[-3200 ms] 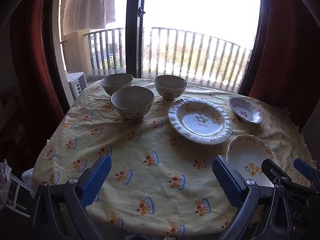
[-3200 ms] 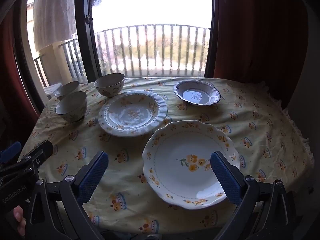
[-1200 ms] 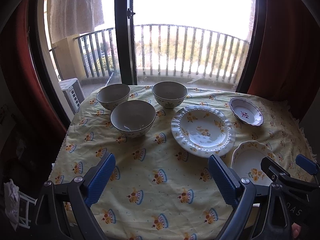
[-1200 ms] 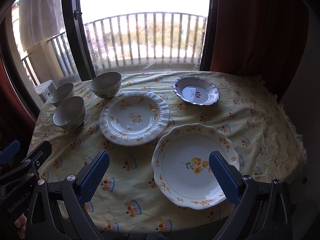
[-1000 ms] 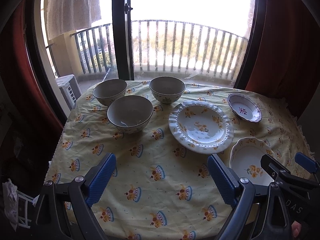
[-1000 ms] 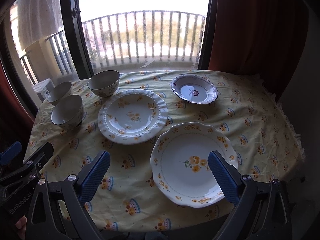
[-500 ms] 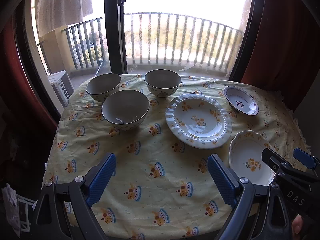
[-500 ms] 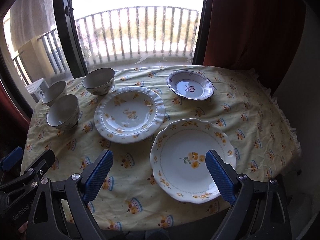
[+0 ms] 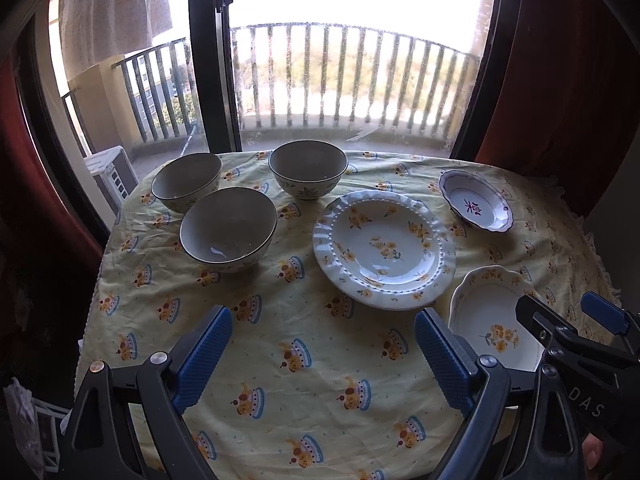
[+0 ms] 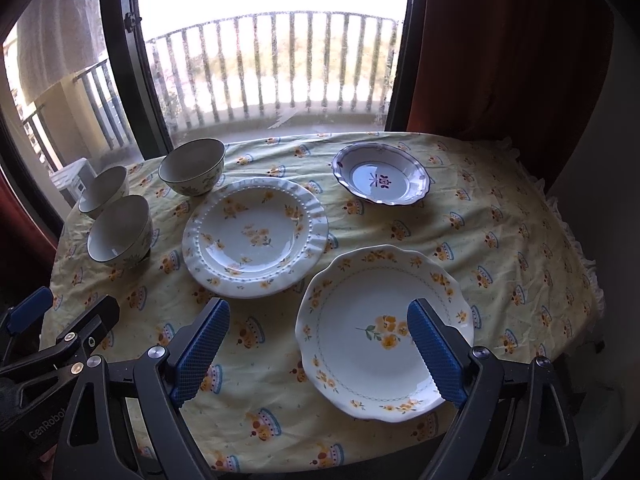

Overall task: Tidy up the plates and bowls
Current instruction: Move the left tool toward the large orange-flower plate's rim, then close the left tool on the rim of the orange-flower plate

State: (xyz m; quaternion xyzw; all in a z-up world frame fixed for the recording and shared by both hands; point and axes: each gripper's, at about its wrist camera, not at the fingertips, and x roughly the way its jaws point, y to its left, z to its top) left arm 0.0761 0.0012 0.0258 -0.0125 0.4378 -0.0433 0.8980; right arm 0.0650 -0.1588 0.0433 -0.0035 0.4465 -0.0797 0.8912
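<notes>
Bowls [image 9: 228,230] left — plates [image 10: 256,236] right

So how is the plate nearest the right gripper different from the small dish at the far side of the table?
The scalloped plate is the bigger one, white with a yellow flower in the middle; the small dish has a dark purple rim and a purple mark at its centre. The scalloped plate lies at the near edge, partly behind one of the right gripper's fingers; the small dish sits far back. Both rest flat and empty on the yellow tablecloth.
</notes>
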